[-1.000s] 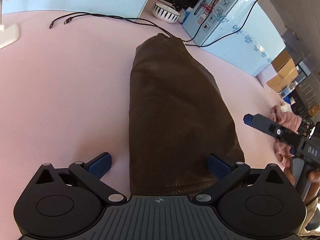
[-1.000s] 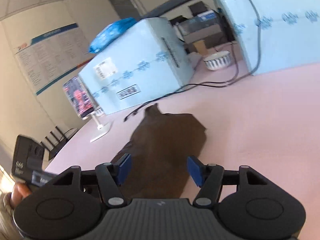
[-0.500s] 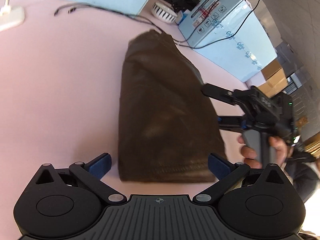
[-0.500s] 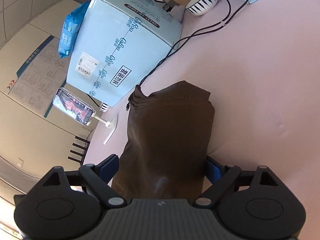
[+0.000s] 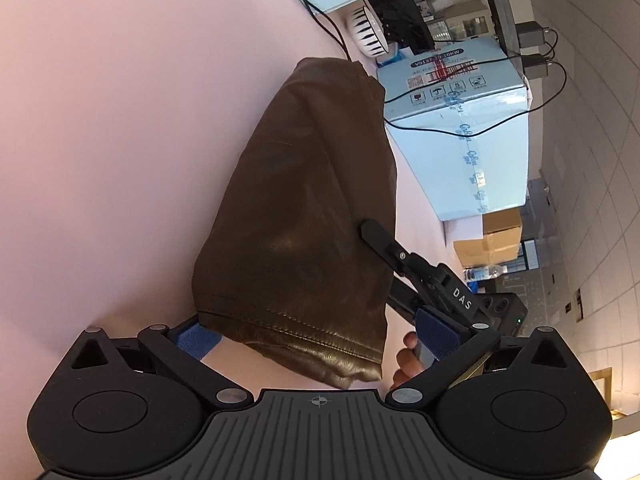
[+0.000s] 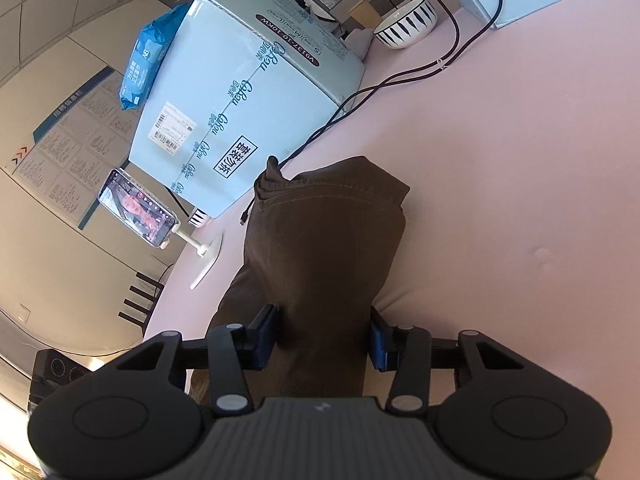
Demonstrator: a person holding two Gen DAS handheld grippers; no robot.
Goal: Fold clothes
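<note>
Brown garment [image 5: 304,216]: lies lengthwise on pink table [image 5: 120,140], near hem at 6 o'clock lifted | left gripper [image 5: 316,336]: jaws spread wide around hem, contact unclear | right gripper [image 6: 322,334]: jaws straddling garment edge, grip hard to judge | cables [image 6: 400,76], striped bowl [image 6: 404,24] at 1 o'clock.

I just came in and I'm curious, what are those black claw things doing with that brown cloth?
A person is folding a brown garment on a pink table, one gripper in each hand. The left gripper is open around the hem. The right gripper straddles the garment's side, not yet pinching.
</note>
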